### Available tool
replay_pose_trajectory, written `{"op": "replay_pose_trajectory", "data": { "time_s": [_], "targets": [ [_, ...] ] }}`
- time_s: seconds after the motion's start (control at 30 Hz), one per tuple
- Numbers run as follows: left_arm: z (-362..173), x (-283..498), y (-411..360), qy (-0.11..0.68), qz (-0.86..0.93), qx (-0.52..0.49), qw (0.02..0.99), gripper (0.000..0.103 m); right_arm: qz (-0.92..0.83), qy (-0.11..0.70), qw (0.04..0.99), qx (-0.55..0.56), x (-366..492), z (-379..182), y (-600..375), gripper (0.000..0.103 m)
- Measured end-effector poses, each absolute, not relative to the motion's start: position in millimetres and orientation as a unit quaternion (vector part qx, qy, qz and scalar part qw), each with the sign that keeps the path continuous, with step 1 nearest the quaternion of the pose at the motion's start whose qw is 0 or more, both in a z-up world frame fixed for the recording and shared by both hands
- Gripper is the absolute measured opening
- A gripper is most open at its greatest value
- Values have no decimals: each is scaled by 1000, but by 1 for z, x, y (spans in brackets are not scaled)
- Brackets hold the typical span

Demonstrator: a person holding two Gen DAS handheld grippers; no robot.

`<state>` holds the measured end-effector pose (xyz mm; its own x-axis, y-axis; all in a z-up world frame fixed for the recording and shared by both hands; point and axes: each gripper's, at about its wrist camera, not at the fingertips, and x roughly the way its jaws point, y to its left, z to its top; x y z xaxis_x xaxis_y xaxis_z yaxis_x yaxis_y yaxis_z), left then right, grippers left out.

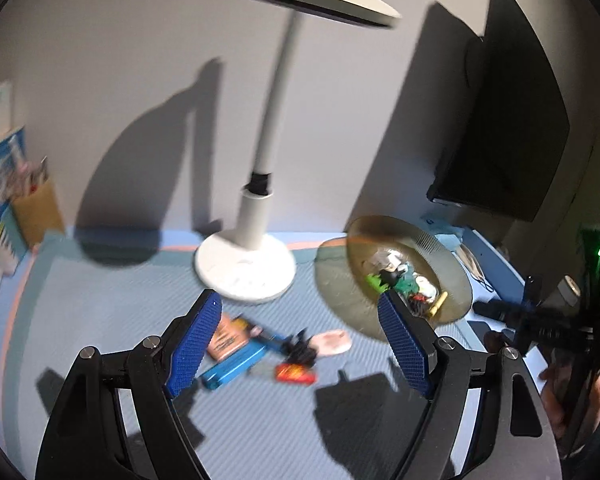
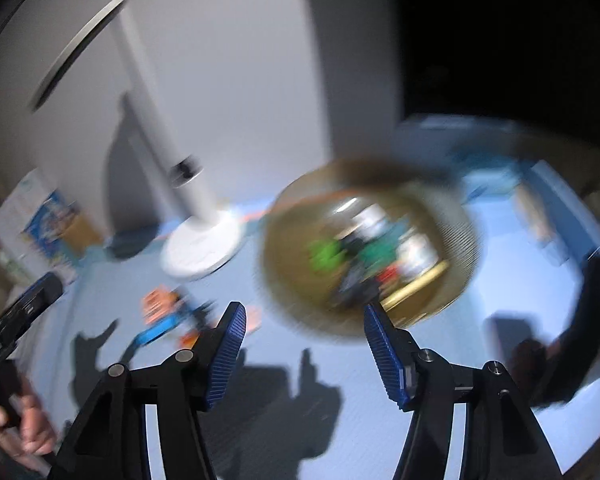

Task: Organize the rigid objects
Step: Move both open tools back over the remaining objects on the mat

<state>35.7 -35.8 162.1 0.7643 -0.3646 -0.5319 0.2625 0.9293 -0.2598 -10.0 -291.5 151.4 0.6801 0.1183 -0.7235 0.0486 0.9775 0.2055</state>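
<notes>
Evidently both claws hang spread and empty — the left gripper (image 1: pixel 300 344) over loose toys (image 1: pixel 260 348) left on the mat (image 1: pixel 100 312), the right gripper (image 2: pixel 304 356) facing the bowl (image 2: pixel 456 216) at one o'clock, where sorted pieces collect.

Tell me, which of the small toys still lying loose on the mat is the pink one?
The pale pink piece, the loose toy lying nearest the bowl. The others beside it are orange, blue, black and red.
</notes>
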Motion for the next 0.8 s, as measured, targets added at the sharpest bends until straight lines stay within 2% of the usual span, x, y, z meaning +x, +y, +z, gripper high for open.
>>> {"op": "replay_pose_trajectory", "data": {
  "time_s": [0.2, 0.4, 0.6, 0.8],
  "targets": [
    [110, 25, 25, 349, -88, -120, 925, 79, 77, 432, 895, 78, -19, 106, -213, 60],
    [54, 25, 63, 385, -37, -159, 908, 79, 67, 428, 898, 81, -7, 64, -197, 60],
    [20, 33, 53, 400, -23, -128, 907, 79, 74, 417, 906, 29, 1, 22, -190, 60],
    [15, 40, 44, 418, 2, -98, 903, 79, 87, 431, 897, 50, 9, 8, -199, 60]
  ]
}}
